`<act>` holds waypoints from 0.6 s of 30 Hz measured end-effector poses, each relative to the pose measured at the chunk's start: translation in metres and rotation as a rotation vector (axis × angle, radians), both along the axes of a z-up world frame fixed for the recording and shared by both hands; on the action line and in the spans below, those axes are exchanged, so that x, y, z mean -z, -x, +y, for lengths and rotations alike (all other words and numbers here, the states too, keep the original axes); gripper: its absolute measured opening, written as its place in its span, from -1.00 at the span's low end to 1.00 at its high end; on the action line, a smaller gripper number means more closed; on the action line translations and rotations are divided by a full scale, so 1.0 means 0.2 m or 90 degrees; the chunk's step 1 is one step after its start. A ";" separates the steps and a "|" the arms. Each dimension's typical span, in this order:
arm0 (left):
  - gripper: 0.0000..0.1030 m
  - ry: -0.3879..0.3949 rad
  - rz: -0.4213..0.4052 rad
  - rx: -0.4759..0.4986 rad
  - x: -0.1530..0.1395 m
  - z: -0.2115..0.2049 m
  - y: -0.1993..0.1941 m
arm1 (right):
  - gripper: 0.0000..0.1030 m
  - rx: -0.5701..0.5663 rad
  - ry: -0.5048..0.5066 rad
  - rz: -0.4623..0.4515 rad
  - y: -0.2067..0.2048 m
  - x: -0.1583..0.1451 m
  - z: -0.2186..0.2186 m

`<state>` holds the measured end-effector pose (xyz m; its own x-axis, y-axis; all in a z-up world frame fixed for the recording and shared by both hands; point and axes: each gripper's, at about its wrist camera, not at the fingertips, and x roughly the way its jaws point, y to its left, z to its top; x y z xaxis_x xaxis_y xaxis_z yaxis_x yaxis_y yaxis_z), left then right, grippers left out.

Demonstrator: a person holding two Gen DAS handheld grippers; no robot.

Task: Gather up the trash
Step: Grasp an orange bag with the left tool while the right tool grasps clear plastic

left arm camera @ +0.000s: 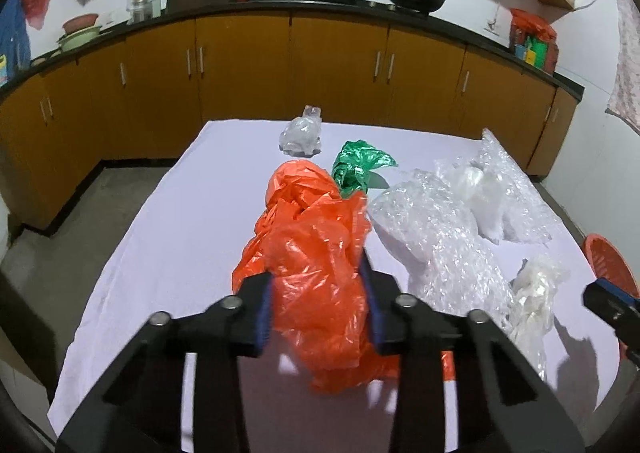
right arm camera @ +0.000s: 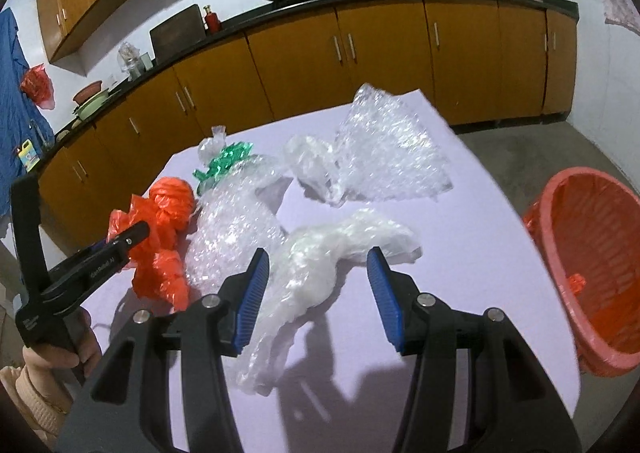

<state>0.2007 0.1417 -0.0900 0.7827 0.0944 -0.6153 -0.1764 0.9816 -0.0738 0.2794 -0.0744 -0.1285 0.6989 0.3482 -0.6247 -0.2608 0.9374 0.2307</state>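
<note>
Left wrist view shows the left gripper [left arm camera: 318, 293] with its jaws squeezing a big orange plastic bag [left arm camera: 312, 245]. The bag looks lifted a little off the white worktop [left arm camera: 168, 237], but I cannot be sure.

Lots of trash sits on the worktop. There is a green bag [left arm camera: 358, 167] just behind the orange one. A small clear bag [left arm camera: 302, 133] sits near the far edge. A big lump of bubble wrap [left arm camera: 436, 237] lies beside the orange bag, and more bubble wrap [left arm camera: 508, 189] lies past it, with a soft white bag [left arm camera: 480, 189] on top of it.

In the right wrist view, the right gripper [right arm camera: 318, 293] has its jaws spread wide. A crinkly clear bag [right arm camera: 320, 273] lies between them, but the jaws are not pinching it yet. I think that one is about to be grabbed.

The orange basket [right arm camera: 592, 261] stands on the floor by the right side of the worktop. I can see only a little scrap of orange plastic [right arm camera: 576, 283] in it. The rest of it looks bare.

So I would say the job has hardly begun. One bag is held, one is about to be held, and nearly all the trash must still go into the basket.
</note>
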 end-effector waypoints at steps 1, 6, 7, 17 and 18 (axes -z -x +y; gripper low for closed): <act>-0.45 0.003 -0.006 0.002 -0.01 0.00 0.01 | -0.01 -0.003 0.000 0.004 0.00 0.01 0.01; -0.55 0.025 -0.041 0.003 -0.06 0.04 0.08 | -0.01 -0.019 0.005 0.021 -0.01 0.06 0.08; -0.55 0.031 -0.051 0.004 -0.09 0.05 0.10 | -0.01 -0.021 0.008 0.024 -0.01 0.07 0.09; -0.55 0.035 -0.092 0.010 -0.20 0.03 0.16 | -0.62 -0.039 0.047 0.098 -0.05 0.26 0.18; -0.56 0.035 -0.094 0.011 -0.20 0.03 0.16 | -0.71 -0.042 0.049 0.102 -0.05 0.27 0.18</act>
